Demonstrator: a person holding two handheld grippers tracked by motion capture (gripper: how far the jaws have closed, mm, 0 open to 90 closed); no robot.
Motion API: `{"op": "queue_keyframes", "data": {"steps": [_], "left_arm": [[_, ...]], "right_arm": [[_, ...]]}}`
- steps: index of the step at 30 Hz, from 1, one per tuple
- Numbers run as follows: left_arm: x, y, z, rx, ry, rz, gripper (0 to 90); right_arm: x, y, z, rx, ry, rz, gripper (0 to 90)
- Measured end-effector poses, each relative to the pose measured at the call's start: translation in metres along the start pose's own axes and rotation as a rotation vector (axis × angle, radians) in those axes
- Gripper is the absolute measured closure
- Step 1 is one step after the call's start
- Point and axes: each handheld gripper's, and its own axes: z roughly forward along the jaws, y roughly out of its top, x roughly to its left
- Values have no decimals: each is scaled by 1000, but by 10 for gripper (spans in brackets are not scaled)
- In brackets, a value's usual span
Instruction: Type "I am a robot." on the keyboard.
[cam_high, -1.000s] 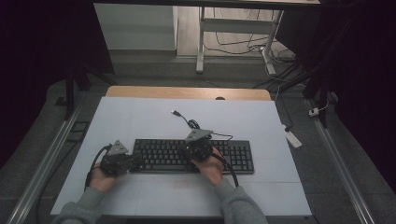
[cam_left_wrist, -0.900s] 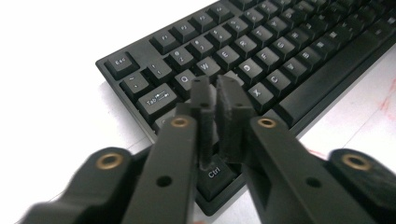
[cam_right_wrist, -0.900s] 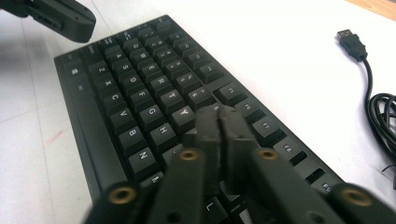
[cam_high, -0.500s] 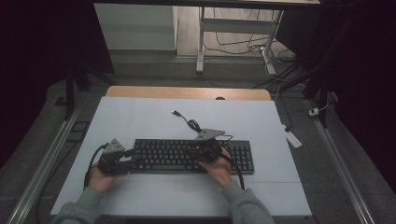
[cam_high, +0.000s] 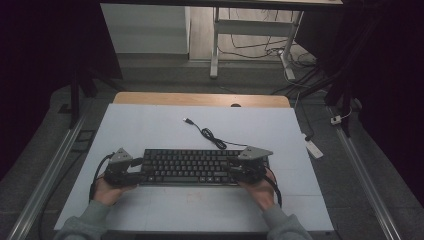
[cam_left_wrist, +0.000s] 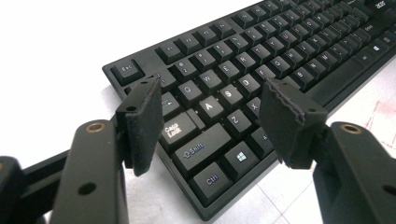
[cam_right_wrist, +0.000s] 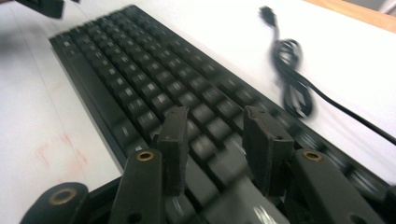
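Observation:
A black keyboard (cam_high: 192, 166) lies across the near half of the white table top. My left gripper (cam_high: 141, 170) sits at its left end, pointing right. In the left gripper view the left gripper (cam_left_wrist: 210, 107) is open, its jaws have just been opening, and the keyboard (cam_left_wrist: 280, 56) shows behind the gap with the pads off it. My right gripper (cam_high: 233, 172) is at the keyboard's right end, pointing left. The right gripper (cam_right_wrist: 215, 135) hovers open just over the keys (cam_right_wrist: 140, 70), its jaws having just opened further, with nothing gripped.
The keyboard's black cable (cam_high: 212, 136) coils behind it and ends in a USB plug (cam_high: 187, 120); the same cable (cam_right_wrist: 292, 84) lies right of the right jaws. A wooden edge (cam_high: 200, 98) borders the table's far side. A white power strip (cam_high: 314, 148) lies on the floor at right.
My right hand has slid right from the keyboard's middle to its right end. Both grippers, shut a second ago, now stand open. The left hand has stayed put.

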Motion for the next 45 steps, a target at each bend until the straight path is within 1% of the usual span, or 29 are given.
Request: {"op": "queue_keyframes", "data": {"steps": [1,8,12,13,16,24,27,28,30,35,36,38,40,41,43,44,45], "left_arm": [[0,0,0,0,1,-2,393],[0,2,-1,-4,-1,7,364],[0,2,-1,-5,-3,10,355],[0,2,-1,-5,-3,10,355],[0,3,-1,-4,-3,14,355],[0,3,-3,-13,-13,15,352],[0,5,-5,-21,-23,18,359],[0,5,-5,-24,-31,18,363],[-2,8,-7,-29,-45,28,372],[-10,17,-8,-44,-84,73,429],[-12,18,-8,-43,-94,84,474],[-15,22,-6,-40,-107,100,500],[-19,25,-4,-38,-126,116,549],[-20,26,-3,-35,-130,122,549],[-24,28,-1,-23,-148,133,613],[-25,30,1,-19,-158,142,692],[-27,31,3,-14,-167,152,692]], "right_arm": [[0,0,0,0,0,0,606],[-11,-21,-33,0,-57,17,600],[-17,-31,-46,-14,-73,38,600],[-18,-33,-49,-10,-77,38,600],[-20,-38,-52,-14,-81,49,600],[-23,-43,-56,-9,-85,53,598],[-23,-44,-58,-20,-88,55,598],[-24,-45,-59,-15,-89,53,598],[-24,-45,-60,-17,-92,56,598],[-24,-46,-59,-19,-85,55,598],[-23,-46,-59,-18,-84,53,598],[-23,-46,-59,-15,-85,51,598],[-23,-47,-60,-13,-91,49,598],[-23,-47,-60,-13,-91,49,598],[-22,-47,-62,-17,-89,51,597],[-23,-48,-63,-17,-91,51,597],[-23,-48,-63,-17,-91,51,597]]}}
